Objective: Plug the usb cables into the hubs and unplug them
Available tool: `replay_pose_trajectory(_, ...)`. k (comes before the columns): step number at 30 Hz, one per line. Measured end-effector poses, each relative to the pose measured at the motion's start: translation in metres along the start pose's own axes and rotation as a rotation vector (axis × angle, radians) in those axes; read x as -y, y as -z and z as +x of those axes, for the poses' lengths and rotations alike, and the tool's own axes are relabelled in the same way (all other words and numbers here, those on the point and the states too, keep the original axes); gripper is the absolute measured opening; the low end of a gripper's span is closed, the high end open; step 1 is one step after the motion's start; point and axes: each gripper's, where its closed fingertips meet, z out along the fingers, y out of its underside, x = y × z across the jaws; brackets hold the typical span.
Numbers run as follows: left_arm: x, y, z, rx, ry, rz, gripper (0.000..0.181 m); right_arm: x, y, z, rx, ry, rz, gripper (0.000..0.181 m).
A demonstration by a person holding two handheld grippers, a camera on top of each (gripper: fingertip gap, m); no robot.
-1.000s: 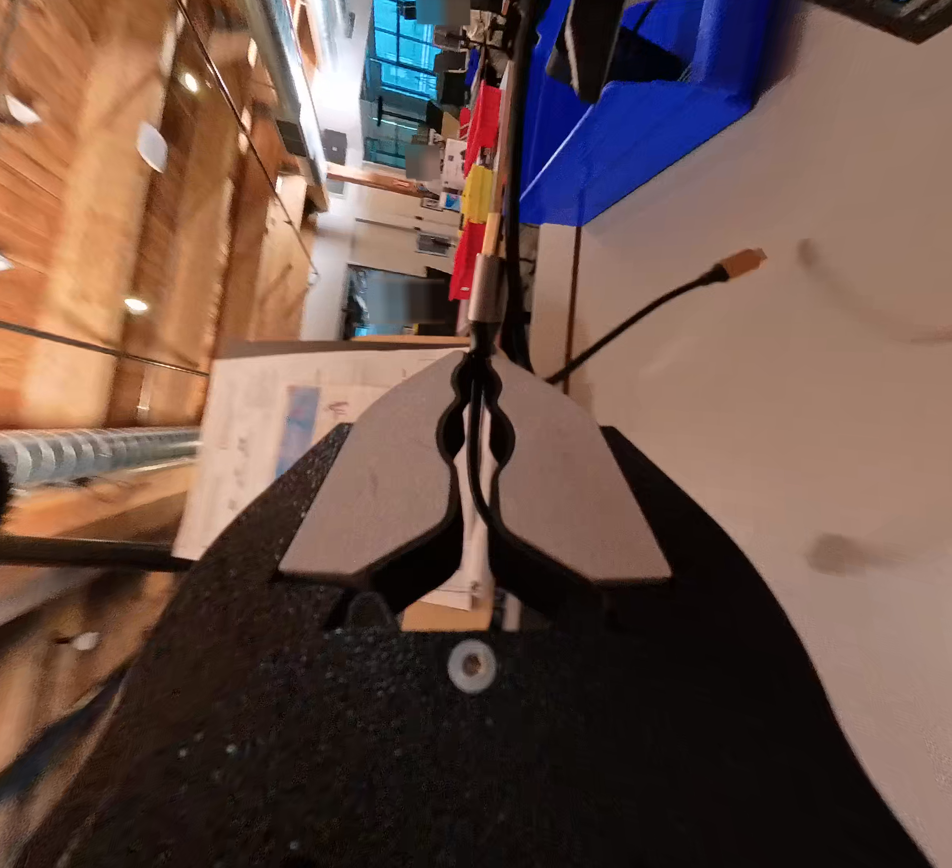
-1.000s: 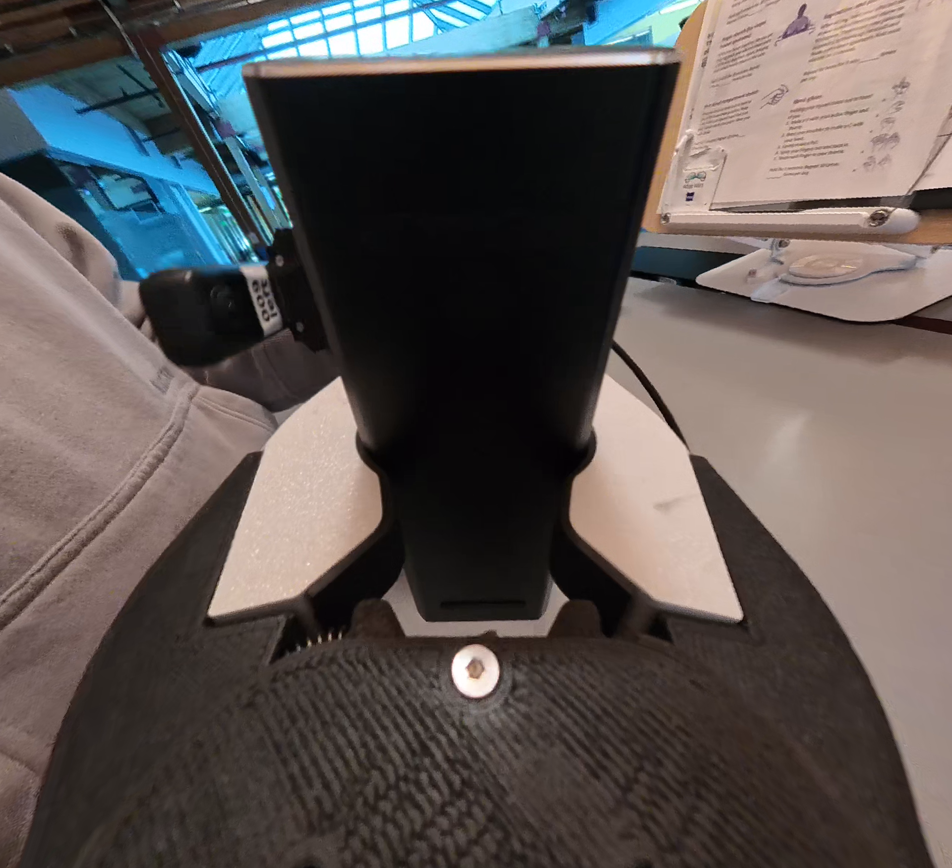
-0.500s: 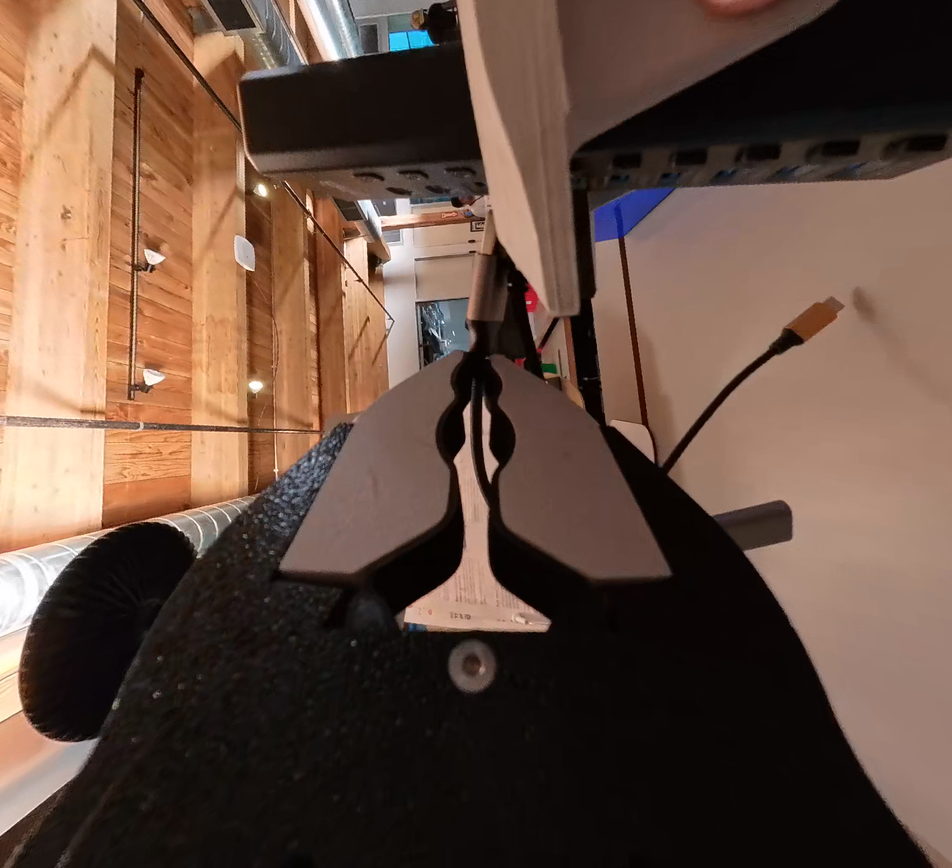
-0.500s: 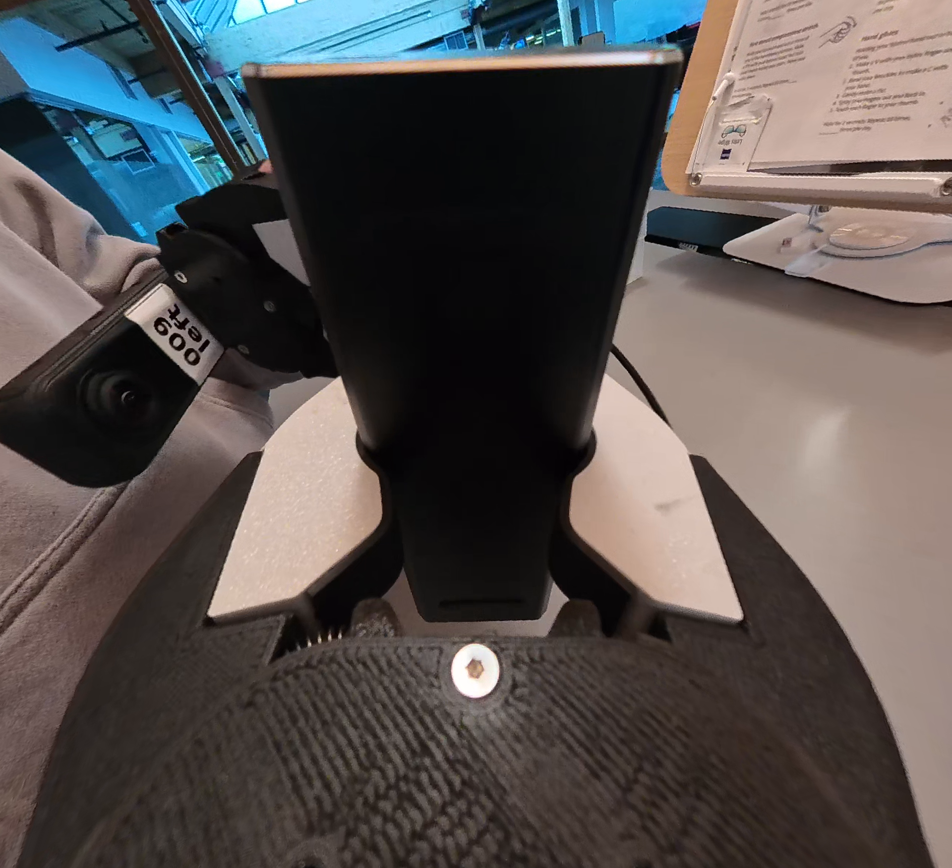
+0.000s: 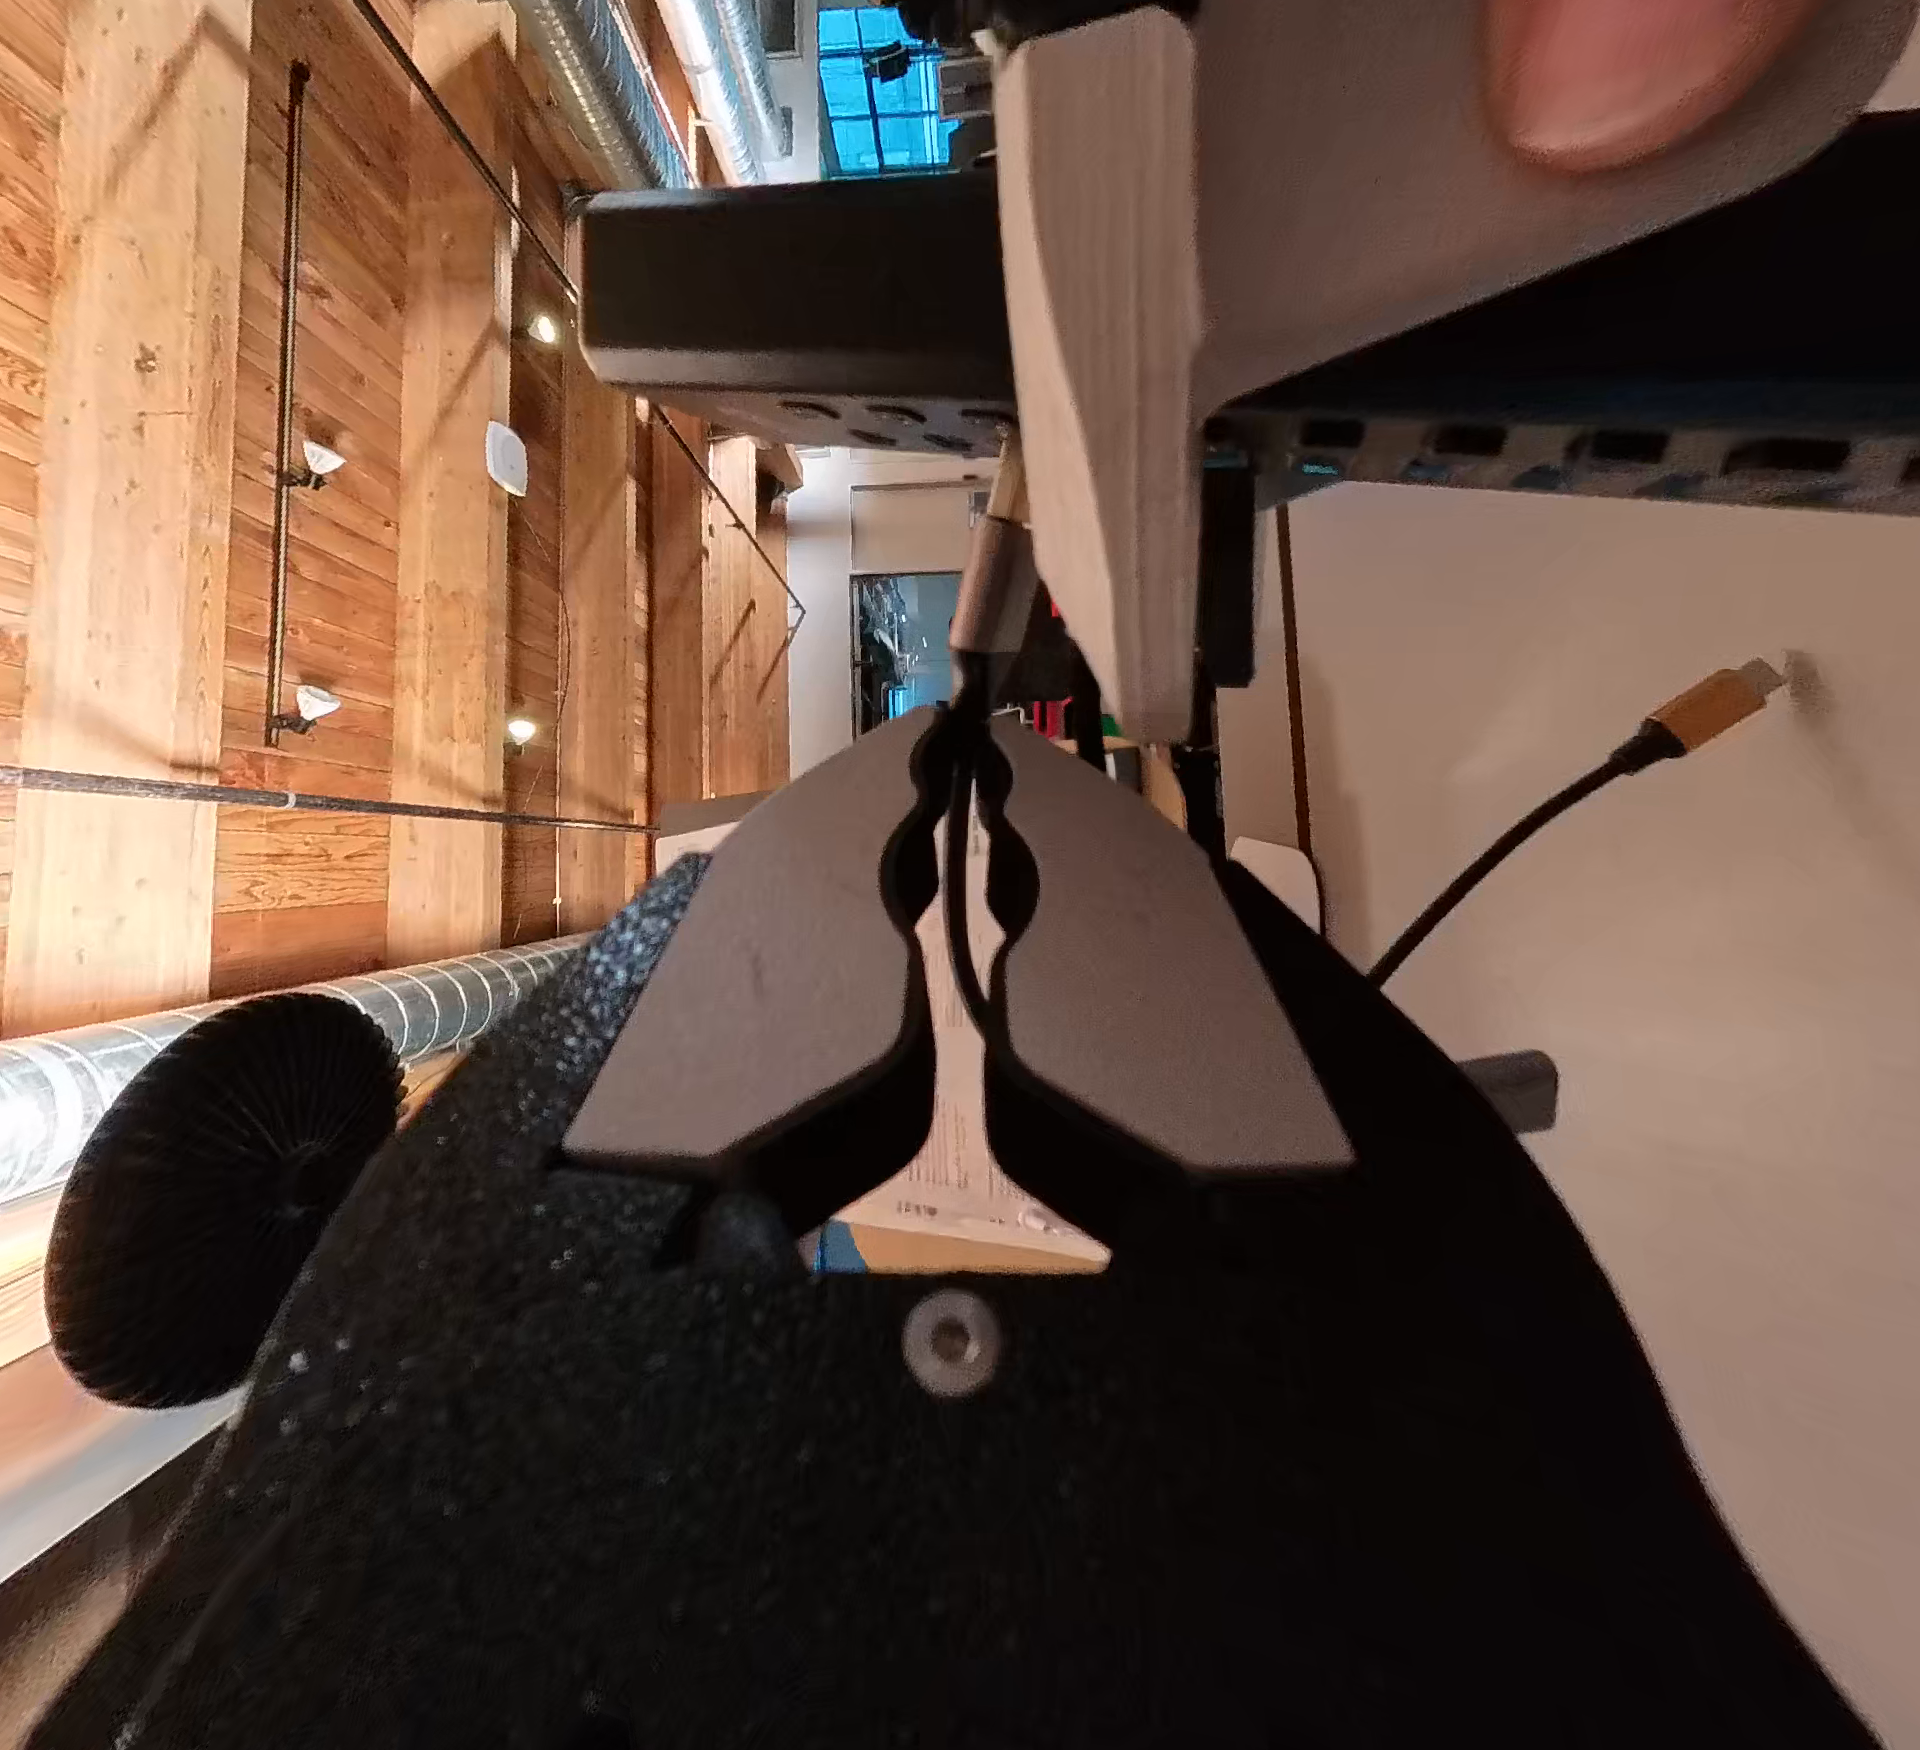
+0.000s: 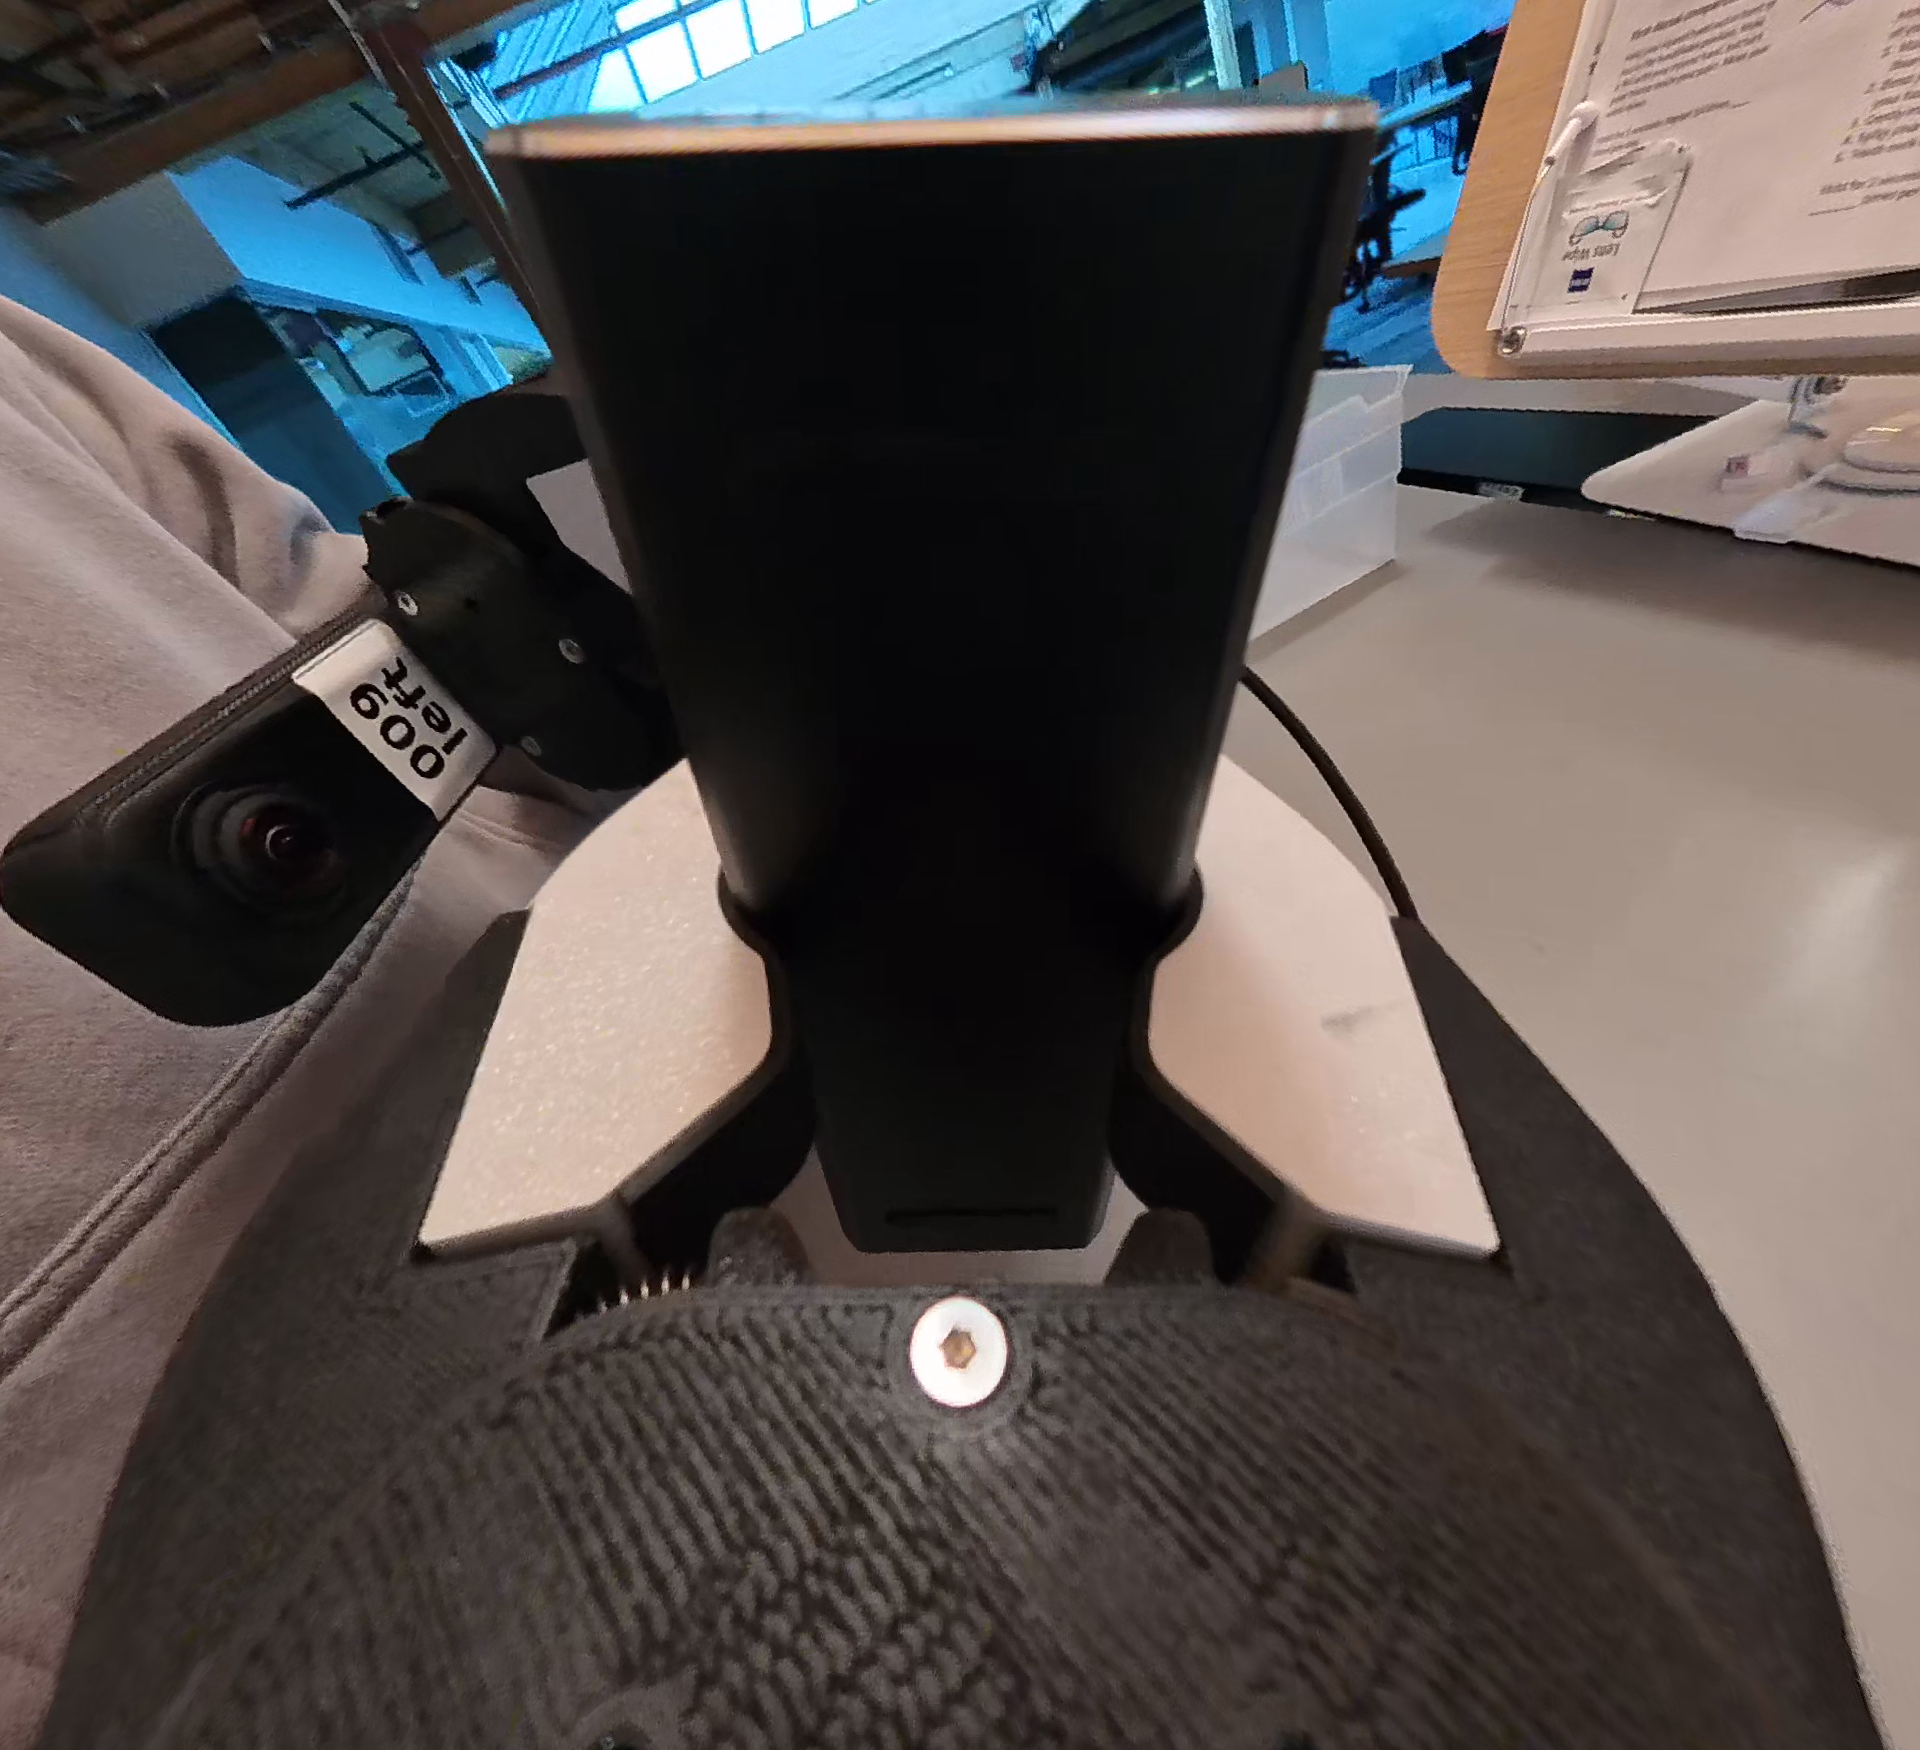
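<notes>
My left gripper [image 5: 961, 744] is shut on a thin black usb cable [image 5: 961, 921]. Its silver plug [image 5: 995, 594] points up at the port row of a long black hub [image 5: 790, 318] and its tip sits at the hub's edge, partly hidden behind the right gripper's pale finger [image 5: 1101, 412]. My right gripper [image 6: 961, 921] is shut on that black hub [image 6: 935, 557] and holds it above the table. The left gripper with its camera [image 6: 260, 838] shows at the left of the right wrist view, beside the hub.
A second black cable with a gold plug [image 5: 1704, 698] lies on the white table [image 5: 1662, 1181]. A small grey block [image 5: 1512, 1087] lies near it. A document stand with printed sheets [image 6: 1714, 142] is at the right. A person's grey sleeve [image 6: 125, 661] is at the left.
The hub and the left gripper have come together: the hub now fills the top of the left wrist view and the silver plug is right at its port row.
</notes>
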Motion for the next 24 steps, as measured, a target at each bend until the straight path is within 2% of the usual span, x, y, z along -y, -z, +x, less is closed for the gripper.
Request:
replay_pose_trajectory(4,-0.002,-0.001,0.0,0.004,0.013,-0.025,0.003,0.0,0.0,0.001,0.001,-0.006,0.003,0.073)
replay_pose_trajectory(8,0.008,0.003,0.004,-0.009,-0.031,0.044,0.003,0.001,0.003,0.002,-0.003,-0.017,0.011,0.073)
replay_pose_trajectory(13,0.008,0.003,0.008,-0.032,-0.028,0.048,0.003,-0.006,0.004,0.003,-0.019,0.014,-0.041,0.073)
replay_pose_trajectory(24,0.013,0.01,0.017,-0.307,0.321,0.24,0.004,-0.009,0.004,0.003,-0.049,0.167,-0.13,0.073)
